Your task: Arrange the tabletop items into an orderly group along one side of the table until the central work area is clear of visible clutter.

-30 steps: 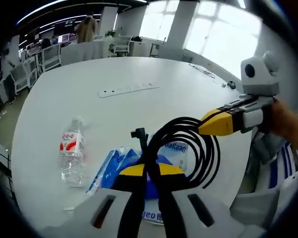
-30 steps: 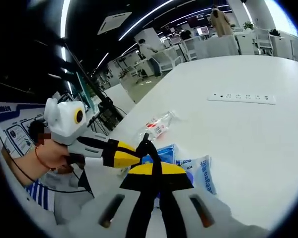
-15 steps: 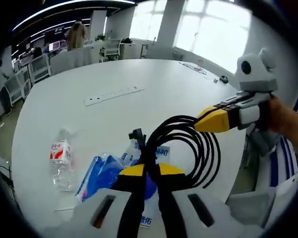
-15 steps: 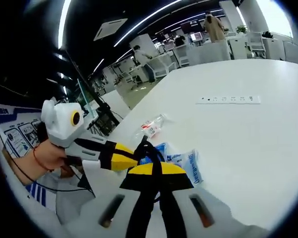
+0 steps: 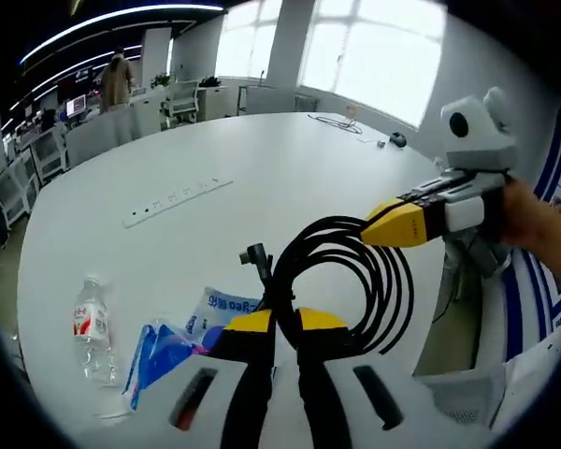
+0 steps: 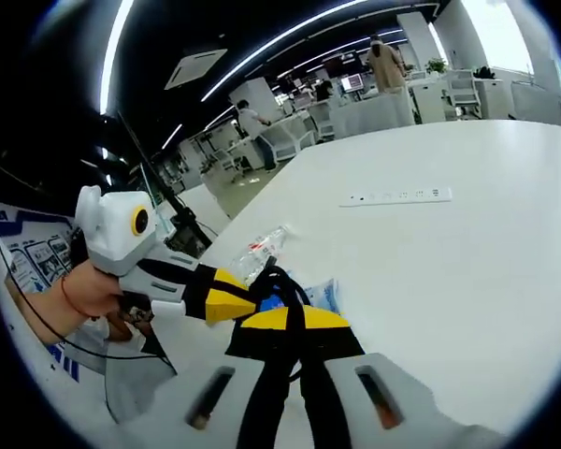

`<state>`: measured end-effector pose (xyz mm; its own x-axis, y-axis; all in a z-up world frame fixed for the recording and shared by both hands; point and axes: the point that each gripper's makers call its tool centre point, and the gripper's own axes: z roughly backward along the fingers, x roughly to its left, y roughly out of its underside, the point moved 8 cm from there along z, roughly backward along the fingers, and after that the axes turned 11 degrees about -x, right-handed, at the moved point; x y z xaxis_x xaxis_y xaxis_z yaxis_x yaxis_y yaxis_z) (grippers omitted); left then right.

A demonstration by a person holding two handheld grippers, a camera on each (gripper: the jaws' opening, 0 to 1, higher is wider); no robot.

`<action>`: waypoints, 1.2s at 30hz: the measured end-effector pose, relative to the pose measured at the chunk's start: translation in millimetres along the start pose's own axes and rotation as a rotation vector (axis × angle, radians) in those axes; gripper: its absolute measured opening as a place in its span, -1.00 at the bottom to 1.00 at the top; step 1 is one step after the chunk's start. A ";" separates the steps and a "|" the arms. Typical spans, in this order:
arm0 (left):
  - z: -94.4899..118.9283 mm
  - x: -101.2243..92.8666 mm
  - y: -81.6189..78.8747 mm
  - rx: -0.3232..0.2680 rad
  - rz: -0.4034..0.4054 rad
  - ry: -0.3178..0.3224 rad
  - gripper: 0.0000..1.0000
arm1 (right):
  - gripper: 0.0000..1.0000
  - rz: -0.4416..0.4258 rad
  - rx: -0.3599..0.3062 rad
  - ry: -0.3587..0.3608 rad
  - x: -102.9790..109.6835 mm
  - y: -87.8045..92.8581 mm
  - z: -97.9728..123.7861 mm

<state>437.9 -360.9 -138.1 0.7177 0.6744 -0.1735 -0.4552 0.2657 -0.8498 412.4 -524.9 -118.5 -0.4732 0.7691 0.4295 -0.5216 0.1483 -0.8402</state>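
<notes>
While both grippers share the load, the coiled black cable (image 5: 341,281) hangs above the table (image 5: 290,168), its loops spreading toward 2 o'clock from the left gripper (image 5: 279,323). The left jaws are pinched on the coil's near side. The right gripper (image 5: 393,224) nips its far edge, jaws likewise closed on cable.

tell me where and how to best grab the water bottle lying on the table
Grip the water bottle across its clear body, just beside the red label, probably coming down from above. It lies on its side on the white table, so the round barrel faces up and jaws can close across it. The blue packet lies close on one side, so straddle with care.
</notes>
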 end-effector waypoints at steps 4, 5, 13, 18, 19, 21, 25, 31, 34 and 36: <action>-10.4 -13.2 -8.0 -0.001 -0.018 0.028 -0.90 | -1.00 -0.007 -0.019 0.027 -9.6 -3.5 15.7; -14.8 -17.7 -10.4 -0.002 -0.022 0.037 -0.90 | -1.00 -0.010 -0.025 0.037 -13.8 -4.1 21.0; -41.7 -44.8 -17.7 0.008 -0.046 0.098 -0.90 | -1.00 -0.015 -0.039 0.103 -34.5 -3.6 51.2; -55.0 -57.6 -20.6 0.011 -0.048 0.127 -0.90 | -1.00 -0.028 -0.047 0.136 -48.4 -1.4 65.7; -59.3 -60.7 -20.9 0.014 -0.048 0.134 -0.90 | -1.00 -0.035 -0.047 0.145 -53.7 -0.1 69.3; -66.9 -65.3 -20.6 0.020 -0.050 0.144 -0.90 | -1.00 -0.040 -0.046 0.158 -59.9 1.5 73.0; -81.4 -73.1 -19.1 0.036 -0.051 0.156 -0.90 | -1.00 -0.049 -0.044 0.177 -72.0 4.9 77.3; -104.8 -79.1 -12.4 0.067 -0.043 0.164 -0.90 | -1.00 -0.058 -0.017 0.199 -91.6 12.4 78.4; -114.8 -79.1 -7.5 0.086 -0.034 0.163 -0.90 | -1.00 -0.061 -0.002 0.204 -99.0 15.7 76.6; -120.7 -78.5 -4.5 0.096 -0.031 0.161 -0.90 | -1.00 -0.064 0.011 0.207 -105.1 19.0 74.0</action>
<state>447.3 -498.2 -180.8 0.8039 0.5476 -0.2321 -0.4741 0.3545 -0.8059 399.7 -648.9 -155.2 -0.2835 0.8701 0.4032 -0.5542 0.1945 -0.8093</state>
